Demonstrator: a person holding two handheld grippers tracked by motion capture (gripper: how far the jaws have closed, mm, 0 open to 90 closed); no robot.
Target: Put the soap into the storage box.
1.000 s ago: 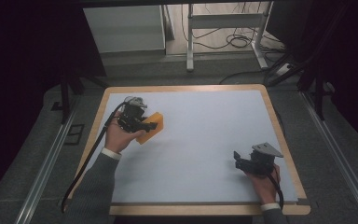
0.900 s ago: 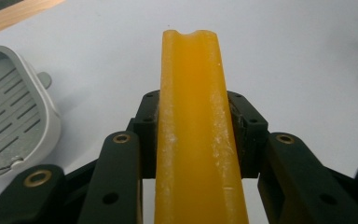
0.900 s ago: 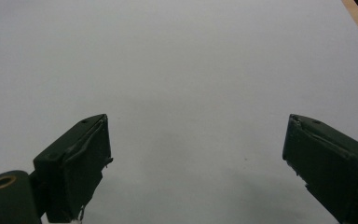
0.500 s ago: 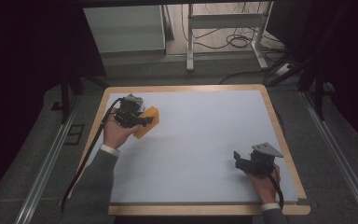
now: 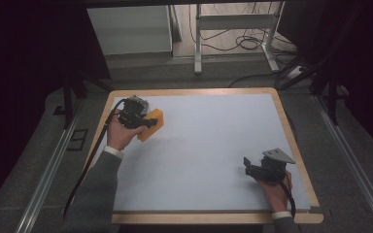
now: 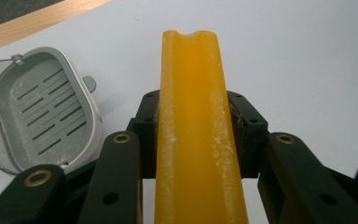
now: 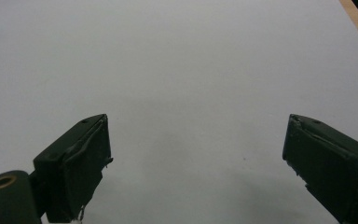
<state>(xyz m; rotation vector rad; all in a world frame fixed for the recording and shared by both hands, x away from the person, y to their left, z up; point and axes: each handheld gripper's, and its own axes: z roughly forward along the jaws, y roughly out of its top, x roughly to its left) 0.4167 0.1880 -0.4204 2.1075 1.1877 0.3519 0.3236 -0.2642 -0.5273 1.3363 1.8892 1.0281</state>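
A: High view, upper left of the frame: where is the left tool [image 5: 148, 121]?
B: It sits near the far left corner of the table [image 5: 209, 145], clenched on an orange bar [image 5: 151, 124] held in the person's left hand [image 5: 121, 135].

A: Left gripper view: confirm the grasp.
B: Both jaws press the sides of the orange bar [image 6: 193, 135], which runs up the centre of the frame. A grey slotted dish [image 6: 39, 109] lies on the table at the left of the frame, just beside the left jaw.

A: State of the right tool [image 5: 249, 165]?
B: Released. In the right gripper view its jaws stand wide apart over bare table [image 7: 182, 70]. In the high view it sits at the lower right.
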